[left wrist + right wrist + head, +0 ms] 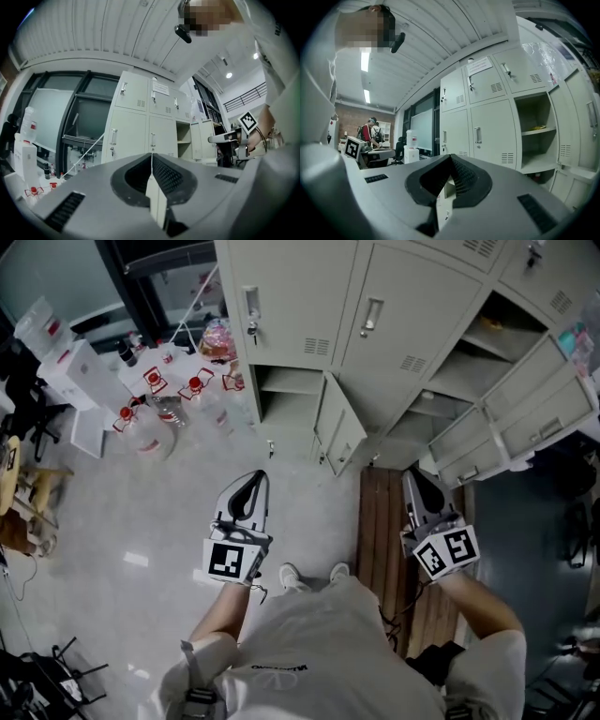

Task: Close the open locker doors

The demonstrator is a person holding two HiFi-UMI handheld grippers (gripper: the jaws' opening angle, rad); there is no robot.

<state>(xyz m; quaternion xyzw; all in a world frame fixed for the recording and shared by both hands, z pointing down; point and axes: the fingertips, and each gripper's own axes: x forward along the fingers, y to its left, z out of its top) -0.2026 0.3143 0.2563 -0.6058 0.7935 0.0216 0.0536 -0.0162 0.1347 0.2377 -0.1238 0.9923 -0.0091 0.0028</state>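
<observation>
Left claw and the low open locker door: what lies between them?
Only bare floor, seen in the head view, between left claw and low open locker door.

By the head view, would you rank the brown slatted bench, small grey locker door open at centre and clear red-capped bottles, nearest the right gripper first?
1. Bench, under the right gripper.
2. Open locker door, ahead-left.
3. Bottles, far left.

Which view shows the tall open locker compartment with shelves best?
Right gripper view: the open compartment faces the camera, shelves visible. Head view sees it steeply from above; left gripper view shows it small and distant.
</observation>
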